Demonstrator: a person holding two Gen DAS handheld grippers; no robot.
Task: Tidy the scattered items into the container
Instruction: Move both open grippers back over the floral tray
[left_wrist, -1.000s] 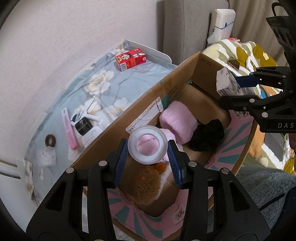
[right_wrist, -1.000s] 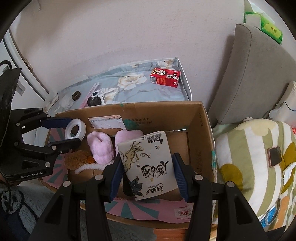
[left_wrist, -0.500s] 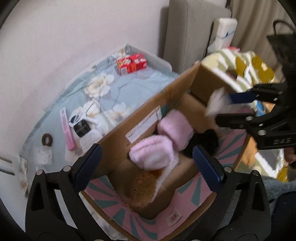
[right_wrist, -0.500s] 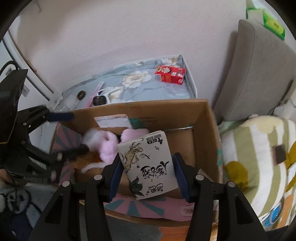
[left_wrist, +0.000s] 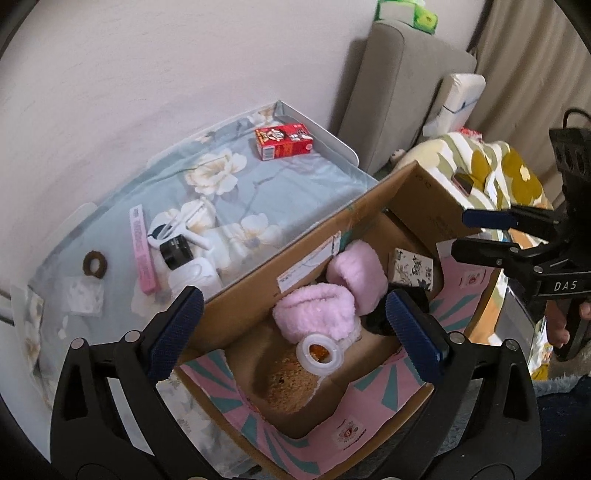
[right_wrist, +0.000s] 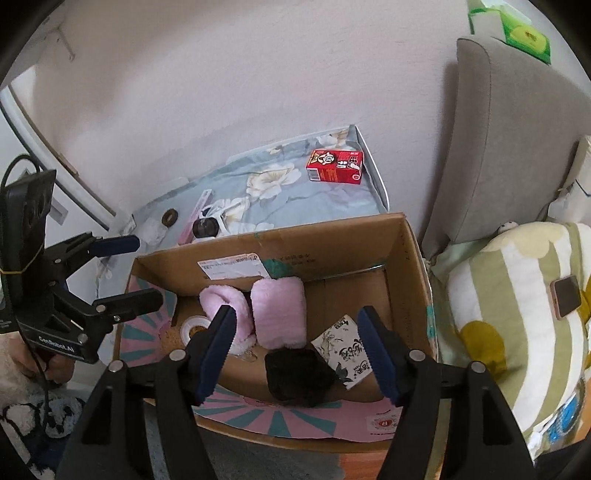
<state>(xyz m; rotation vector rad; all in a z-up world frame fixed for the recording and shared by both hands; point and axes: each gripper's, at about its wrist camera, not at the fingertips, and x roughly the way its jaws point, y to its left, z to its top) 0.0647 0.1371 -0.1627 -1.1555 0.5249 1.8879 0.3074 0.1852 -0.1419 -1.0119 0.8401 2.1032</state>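
The open cardboard box (left_wrist: 295, 240) (right_wrist: 410, 266) holds two pink fluffy slippers (left_wrist: 317, 314) (right_wrist: 279, 310), a white tape roll (left_wrist: 319, 353) (right_wrist: 195, 325), a white illustrated carton (left_wrist: 412, 266) (right_wrist: 349, 349), a black cloth (right_wrist: 299, 374) and a brown plush (left_wrist: 286, 384). My left gripper (left_wrist: 295, 328) is open and empty above the box's near end. My right gripper (right_wrist: 299, 349) is open and empty above the box. On the floral sheet (left_wrist: 295, 181) lie a red box (left_wrist: 284, 141) (right_wrist: 335, 166), a pink strip (left_wrist: 142, 251), a black-lidded jar (left_wrist: 176, 252) (right_wrist: 205, 227) and a brown ring (left_wrist: 96, 263).
A grey chair back (right_wrist: 509, 140) stands right of the sheet against the wall. A striped flowered cushion (right_wrist: 517, 314) with a phone (right_wrist: 565, 295) on it lies beside the box. White packets (left_wrist: 83, 299) lie on the sheet's left end.
My left gripper opened and the tape roll dropped onto the plush in the box. My right gripper opened and the white carton fell into the box's right end. Both grippers rose.
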